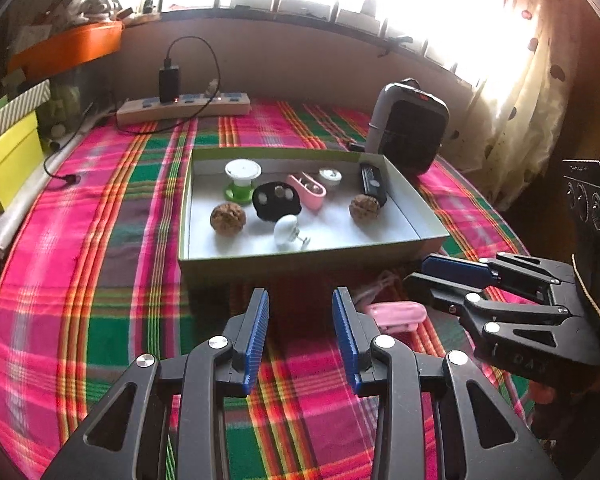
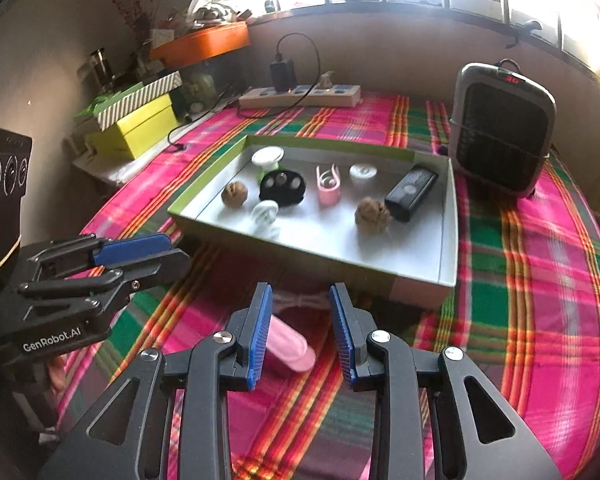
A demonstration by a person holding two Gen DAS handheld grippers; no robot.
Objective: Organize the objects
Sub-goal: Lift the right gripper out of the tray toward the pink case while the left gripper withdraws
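Right gripper: jaws apart, gripping nothing, pink case lying loose between them
Pink case: flat on plaid cloth, just outside cardboard tray, long axis slanting toward lower right
Left gripper: jaws apart, empty

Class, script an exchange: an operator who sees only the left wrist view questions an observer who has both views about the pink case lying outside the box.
Operator: My left tool hides part of the pink case. Where does it lie relative to the right tool?
Observer: On the cloth, between the right tool's two fingers, close to the left one.
Operator: Is it gripped?
Observer: No. There is a clear gap on the other finger's side, so that tool stands open.
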